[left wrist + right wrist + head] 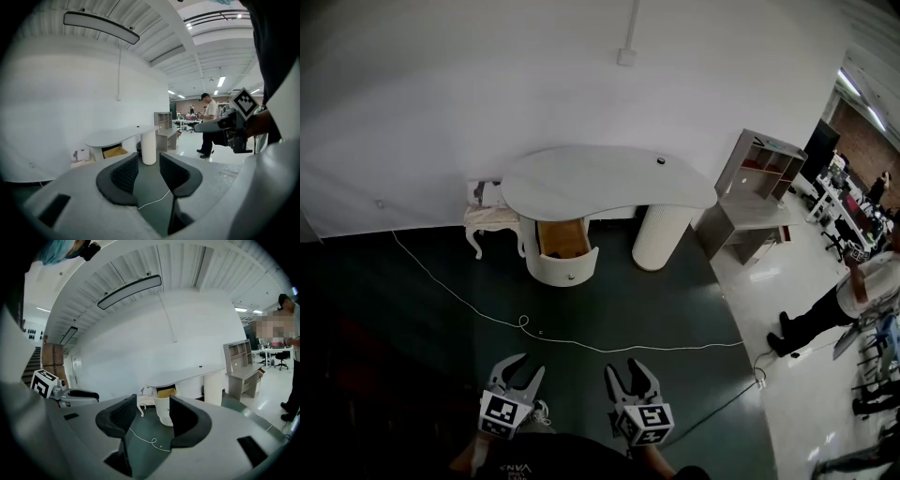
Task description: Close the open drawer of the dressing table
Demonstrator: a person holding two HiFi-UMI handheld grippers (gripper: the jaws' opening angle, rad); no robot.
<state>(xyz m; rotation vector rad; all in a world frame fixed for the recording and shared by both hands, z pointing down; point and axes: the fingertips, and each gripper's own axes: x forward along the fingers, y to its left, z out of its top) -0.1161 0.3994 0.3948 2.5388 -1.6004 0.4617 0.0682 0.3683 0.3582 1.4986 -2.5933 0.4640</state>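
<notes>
The open drawer (563, 246) sticks out of the curved pedestal under the dressing table's worktop (600, 178), way across the floor from both claws. It looks like rigid wood and probably slides easily, so I'd push flat on its rounded front by the knob. The left claw (525, 368) and right claw (625, 368) both gape wide, holding and touching nothing.

Both grippers are hanging open, well short of the dressing table (609, 178).
The left gripper (531, 364) and the right gripper (622, 367) are hovering side by side, near each other but apart, both pointing toward the dressing table and tilting slightly downward. Each gripper's jaws are standing apart, with nothing sitting between the pads, and each marker cube is facing upward.
</notes>
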